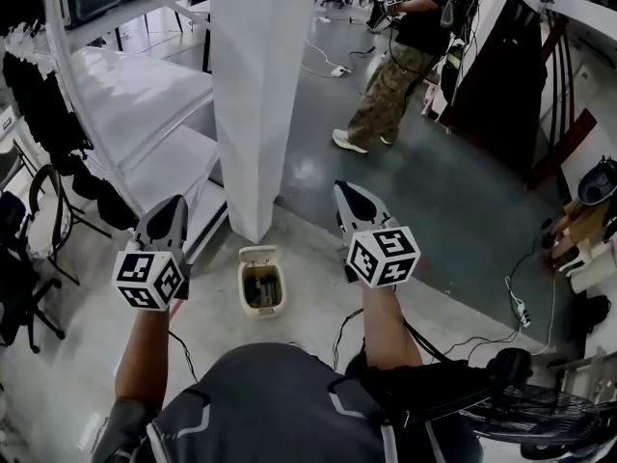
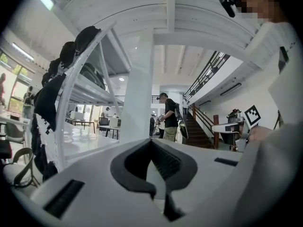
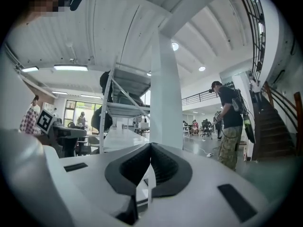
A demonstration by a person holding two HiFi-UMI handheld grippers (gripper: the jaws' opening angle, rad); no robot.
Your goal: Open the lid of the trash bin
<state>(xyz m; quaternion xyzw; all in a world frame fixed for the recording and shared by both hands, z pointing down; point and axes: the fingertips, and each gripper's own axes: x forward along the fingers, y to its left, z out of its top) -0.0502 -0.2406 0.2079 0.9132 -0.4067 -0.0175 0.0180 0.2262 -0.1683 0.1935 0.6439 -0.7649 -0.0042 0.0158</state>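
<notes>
A white pillar stands between a white shelf rack and a person in camouflage trousers.

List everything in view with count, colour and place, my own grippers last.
small cream plastic trash bin: one, cream, on the floor between the grippers, inside visible from above
square white pillar: one, white, just behind the bin
white metal shelving rack: one, white, left of the pillar
dark hanging items: several, black, at the rack's left end
standing person: one, black top and camouflage trousers, beyond the pillar
white power strip: one, white, floor at right
black floor fan: one, black, lower right corner
left gripper: one, grey-white, left of the bin, jaws together, empty
right gripper: one, grey-white, right of the bin, jaws together, empty
</notes>
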